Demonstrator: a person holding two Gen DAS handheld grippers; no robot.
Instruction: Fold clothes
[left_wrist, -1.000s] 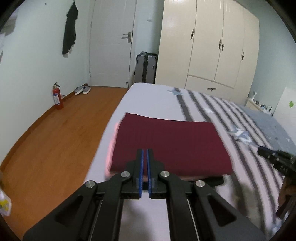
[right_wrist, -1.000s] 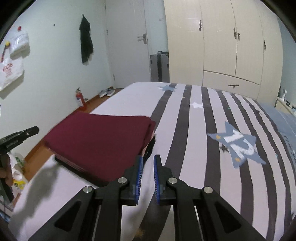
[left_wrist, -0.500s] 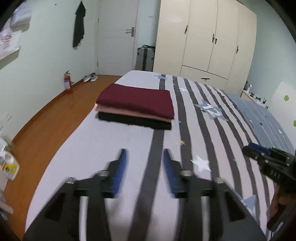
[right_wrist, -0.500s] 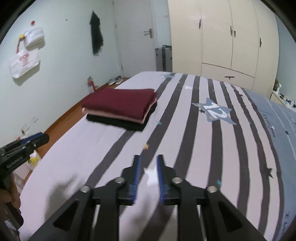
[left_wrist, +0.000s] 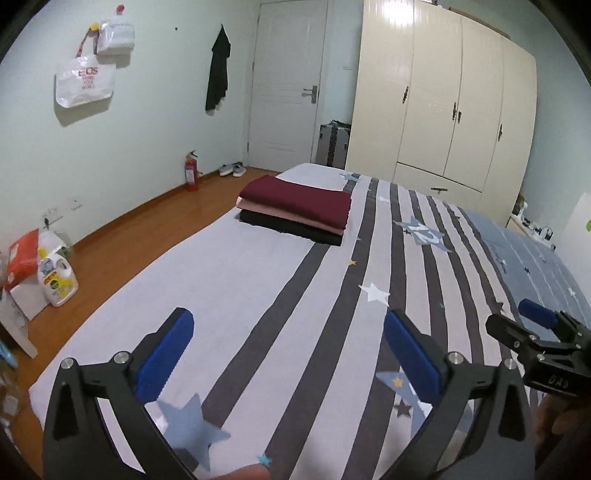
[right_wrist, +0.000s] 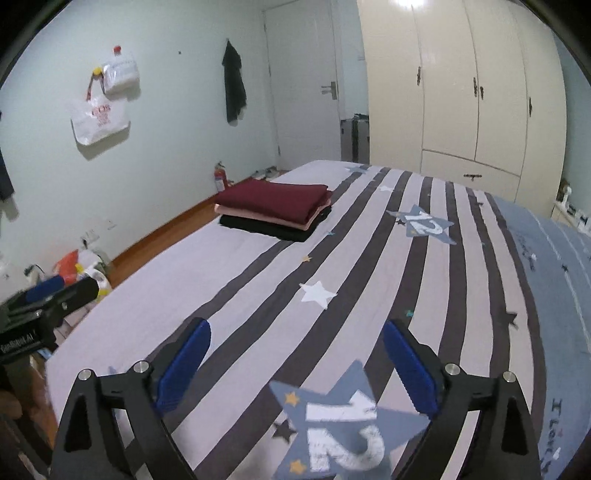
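A stack of three folded garments lies on the far left part of the striped bed (left_wrist: 229, 280): a maroon one (left_wrist: 295, 201) on top, a pink one under it, a black one (left_wrist: 291, 229) at the bottom. The maroon garment (right_wrist: 273, 197) also shows in the right wrist view. My left gripper (left_wrist: 291, 343) is wide open and empty, low over the near end of the bed, far from the stack. My right gripper (right_wrist: 299, 354) is also wide open and empty over the near end. It shows in the left wrist view (left_wrist: 532, 325) at the right.
The bed (right_wrist: 369, 266) has grey stripes and star prints. A wardrobe (left_wrist: 443, 103), a door (left_wrist: 288, 92) and a suitcase (left_wrist: 332, 144) stand beyond it. On the wooden floor at the left are a fire extinguisher (left_wrist: 190, 173), shoes and a detergent bottle (left_wrist: 57, 277).
Both grippers have let go of the maroon garment, opened wide and pulled back to the near end of the bed. The stack now lies far ahead.
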